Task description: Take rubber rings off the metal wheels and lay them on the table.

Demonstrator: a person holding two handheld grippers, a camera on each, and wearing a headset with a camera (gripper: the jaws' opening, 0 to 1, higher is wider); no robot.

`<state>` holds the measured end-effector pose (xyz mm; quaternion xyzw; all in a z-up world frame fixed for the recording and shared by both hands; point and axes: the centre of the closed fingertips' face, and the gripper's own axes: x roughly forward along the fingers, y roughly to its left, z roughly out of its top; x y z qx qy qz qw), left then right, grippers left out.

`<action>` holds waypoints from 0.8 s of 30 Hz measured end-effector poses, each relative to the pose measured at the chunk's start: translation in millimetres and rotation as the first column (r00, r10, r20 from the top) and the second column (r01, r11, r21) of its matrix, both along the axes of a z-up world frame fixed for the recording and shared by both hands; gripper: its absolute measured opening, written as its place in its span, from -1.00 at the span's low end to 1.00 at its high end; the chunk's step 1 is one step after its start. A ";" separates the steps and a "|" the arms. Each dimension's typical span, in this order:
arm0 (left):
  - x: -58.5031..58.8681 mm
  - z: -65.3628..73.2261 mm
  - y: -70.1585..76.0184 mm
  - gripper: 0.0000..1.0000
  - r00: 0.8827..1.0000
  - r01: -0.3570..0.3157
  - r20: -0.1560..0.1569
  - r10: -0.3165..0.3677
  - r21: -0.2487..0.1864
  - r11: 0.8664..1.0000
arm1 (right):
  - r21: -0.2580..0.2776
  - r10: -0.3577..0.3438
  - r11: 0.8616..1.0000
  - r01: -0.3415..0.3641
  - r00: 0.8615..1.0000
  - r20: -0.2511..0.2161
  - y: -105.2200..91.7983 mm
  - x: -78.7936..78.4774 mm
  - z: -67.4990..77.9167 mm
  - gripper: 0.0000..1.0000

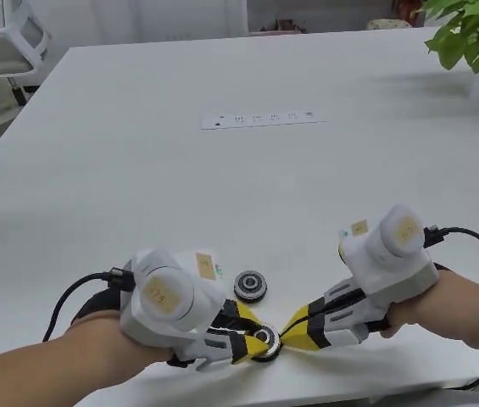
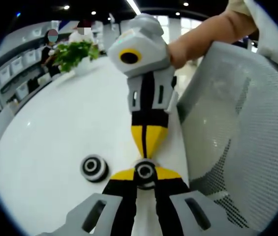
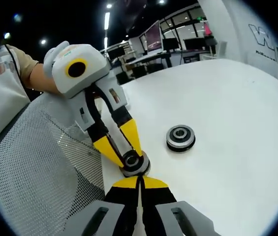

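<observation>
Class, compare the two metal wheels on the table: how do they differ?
The near wheel is clamped in the left gripper at the table edge, with the right gripper at its rim. The far wheel lies free, further in. Both have dark rims and metal hubs.

Wheel (image 1: 264, 340) btwn left claw (image 1: 251, 338) & right claw (image 1: 289, 329), 2nd wheel (image 1: 250, 286) just behind

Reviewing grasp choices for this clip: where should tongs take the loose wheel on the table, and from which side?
Probably pinch the loose wheel across its dark outer rim, coming straight down from above. It lies flat on the table, hub up, apart from the held wheel, so opposite rim sides are exposed.
</observation>
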<state>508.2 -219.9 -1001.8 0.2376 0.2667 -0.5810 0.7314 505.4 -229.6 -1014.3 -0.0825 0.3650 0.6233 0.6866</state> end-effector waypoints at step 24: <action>-1.4 0.2 -0.8 -0.76 1.000 -0.002 0.000 0.002 -0.002 1.000 | 0.018 -0.072 0.997 0.074 0.993 -0.095 -1.3 -1.1 6.0 -1.00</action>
